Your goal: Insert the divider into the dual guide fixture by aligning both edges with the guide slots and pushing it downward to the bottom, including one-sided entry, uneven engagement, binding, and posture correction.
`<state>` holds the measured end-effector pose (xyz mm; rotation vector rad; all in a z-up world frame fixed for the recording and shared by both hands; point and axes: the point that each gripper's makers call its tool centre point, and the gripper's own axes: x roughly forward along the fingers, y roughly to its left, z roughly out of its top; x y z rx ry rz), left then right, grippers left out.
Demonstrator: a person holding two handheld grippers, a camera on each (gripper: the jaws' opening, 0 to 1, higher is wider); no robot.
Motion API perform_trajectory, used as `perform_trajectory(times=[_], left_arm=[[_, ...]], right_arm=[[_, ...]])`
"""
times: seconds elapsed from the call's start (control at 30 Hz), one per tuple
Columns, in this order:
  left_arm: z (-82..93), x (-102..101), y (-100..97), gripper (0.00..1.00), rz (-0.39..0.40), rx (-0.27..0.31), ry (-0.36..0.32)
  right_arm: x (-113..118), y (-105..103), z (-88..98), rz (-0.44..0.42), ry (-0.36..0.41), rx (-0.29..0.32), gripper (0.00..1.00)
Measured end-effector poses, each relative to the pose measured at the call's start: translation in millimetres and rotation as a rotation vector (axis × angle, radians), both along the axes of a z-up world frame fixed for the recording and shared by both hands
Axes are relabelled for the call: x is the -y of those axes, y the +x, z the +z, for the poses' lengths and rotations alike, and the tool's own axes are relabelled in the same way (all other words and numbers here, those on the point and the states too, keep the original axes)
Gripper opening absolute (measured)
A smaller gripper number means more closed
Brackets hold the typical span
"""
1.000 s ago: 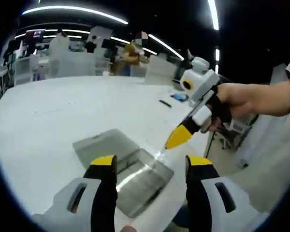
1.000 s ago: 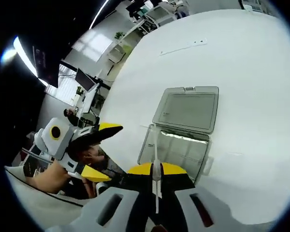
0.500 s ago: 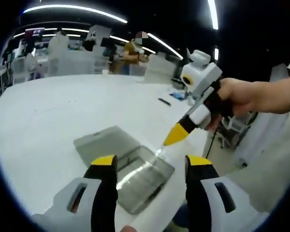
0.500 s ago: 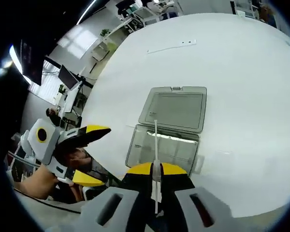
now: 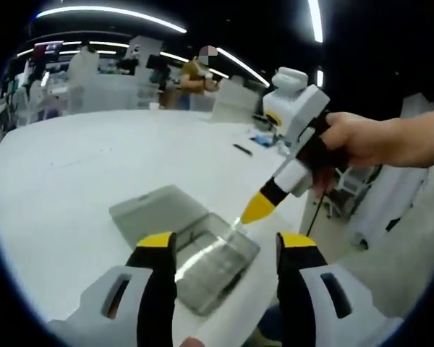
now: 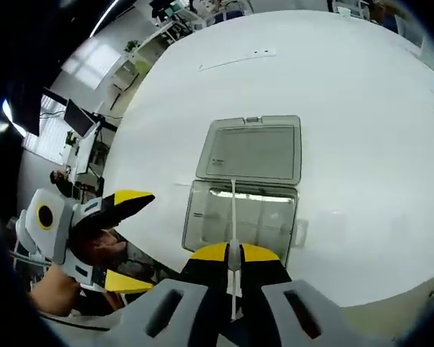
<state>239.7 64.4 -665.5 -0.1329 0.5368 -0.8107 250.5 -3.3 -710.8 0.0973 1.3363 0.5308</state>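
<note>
A clear plastic box (image 6: 239,217) with its hinged lid (image 6: 252,150) laid open flat lies on the white table (image 6: 362,130). My right gripper (image 6: 233,254) is shut on a thin clear divider (image 6: 233,210), held edge-on above the box. In the left gripper view the same box (image 5: 213,256) sits just beyond my open left gripper (image 5: 226,242). There the right gripper (image 5: 259,207), held by a hand, reaches in from the right, its yellow tip over the box's far right corner. The left gripper (image 6: 119,235) shows open, off the table's near edge, in the right gripper view.
The box lies close to the table's edge (image 5: 271,303). A small dark object (image 5: 242,150) rests farther back on the table. Desks, monitors and people stand in the background (image 5: 195,79). A long pale strip (image 6: 235,59) lies at the table's far side.
The right gripper with the divider has swung to look more squarely down on the box. In the left gripper view it has lifted slightly. The left gripper stays open.
</note>
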Motion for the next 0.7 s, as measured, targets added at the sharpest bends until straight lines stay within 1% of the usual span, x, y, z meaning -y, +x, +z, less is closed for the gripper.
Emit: perform_trajectory(times=[0.3,0.33,0.53,0.6,0.7], left_arm=[[-2.0,-2,-6.4,0.54,-0.034,0.027,0.044],[-2.9,-3,-6.6,0.54,-0.037,0.032,0.056],[-4.5,-2,-9.0,0.62,-0.053,0.048,0.092],[-5.0,-2,-9.5,0.64,-0.057,0.054,0.104],[-7.3,-2,-11.1,0.68,-0.062,0.054,0.115]], right_arm=[[-1,-1,-3.2,-0.011,-0.069,0.0,0.0],[-2,-3,-4.6,-0.013,-0.075,-0.015,0.0],[-2,-3,-10.6,-0.013,-0.11,-0.032,0.0],[-2,-4,-11.8,-0.024,-0.111,-0.047,0.0],[-1,-4,-12.2,-0.028,-0.119,-0.05,0.0]])
